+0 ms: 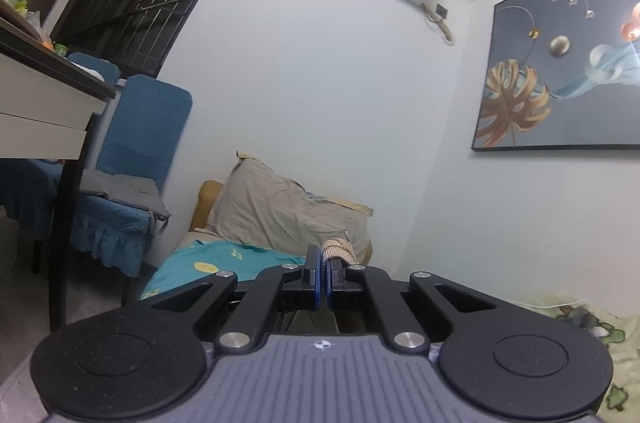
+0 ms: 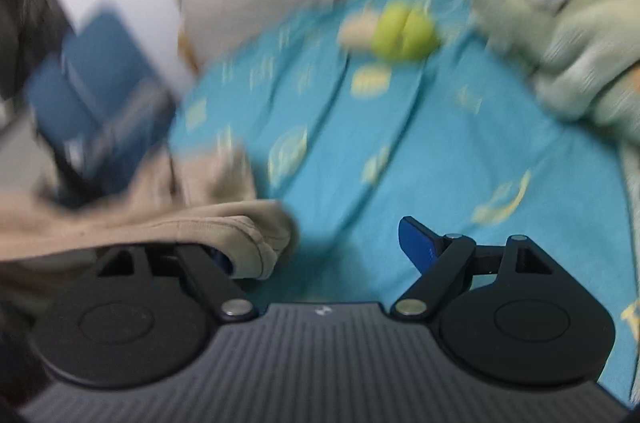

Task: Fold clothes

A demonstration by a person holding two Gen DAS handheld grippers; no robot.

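Left gripper [image 1: 325, 269]: I have it pinched shut on tan cloth [image 1: 338, 250], frame centre.
Right gripper [image 2: 320, 247]: spread wide, empty; cloth drapes lower left.
Progress: folding barely begun, I judge.

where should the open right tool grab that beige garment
On the rounded stitched hem of the beige garment, where it drapes over the right tool's left finger. Come from the right, across the blue sheet: that folded edge is thick, faces the open jaws and hangs free. The picture is blurred, so this is a rough call.

Sheet [image 2: 400, 143] centre free; blanket [image 2: 580, 35] crowds right.
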